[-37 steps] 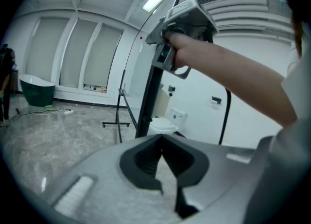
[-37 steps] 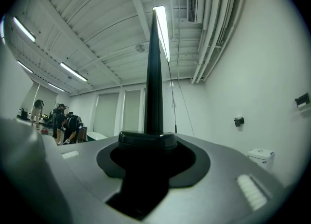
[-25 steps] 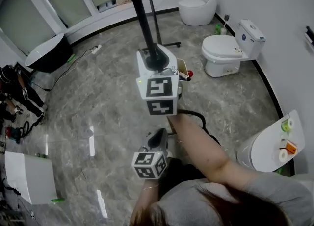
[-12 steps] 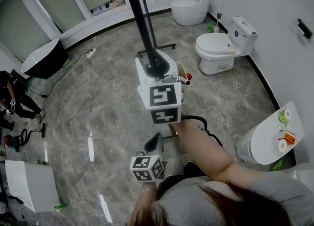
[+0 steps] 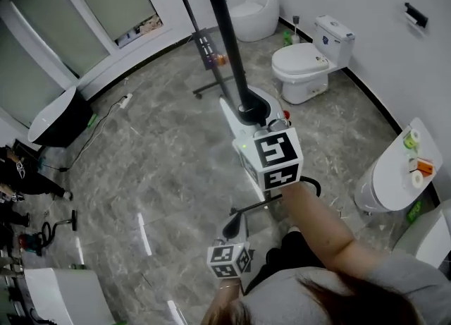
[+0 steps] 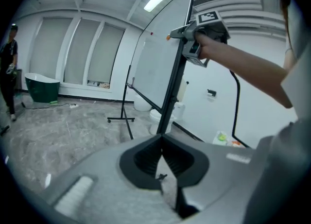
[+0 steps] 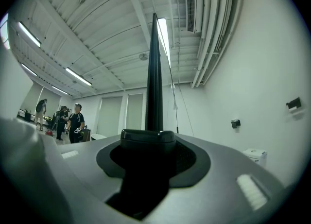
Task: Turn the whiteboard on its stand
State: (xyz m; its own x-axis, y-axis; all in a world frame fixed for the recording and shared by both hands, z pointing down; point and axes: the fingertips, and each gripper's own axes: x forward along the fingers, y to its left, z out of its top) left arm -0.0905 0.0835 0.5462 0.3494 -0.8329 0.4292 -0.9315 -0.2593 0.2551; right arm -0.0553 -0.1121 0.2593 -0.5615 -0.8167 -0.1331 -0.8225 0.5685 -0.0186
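Observation:
The whiteboard stands tall on its wheeled stand. From above it shows edge-on as a black bar. My right gripper is raised and shut on the board's black frame edge, which fills the gap between the jaws. Those jaws have just been closing on the frame. The left gripper view also catches the right gripper clamped on that edge. My left gripper hangs low near my body, apart from the board, and its jaws meet with nothing between them.
Two toilets stand by the far wall. A dark bathtub is at the left and a white basin with rolls at the right. The stand's foot rests on the marble floor. Several people stand far off.
The board edge and my right gripper have swung to the right in the head view. The stand's tray and foot have come into sight. My left gripper has dropped lower and shifted right.

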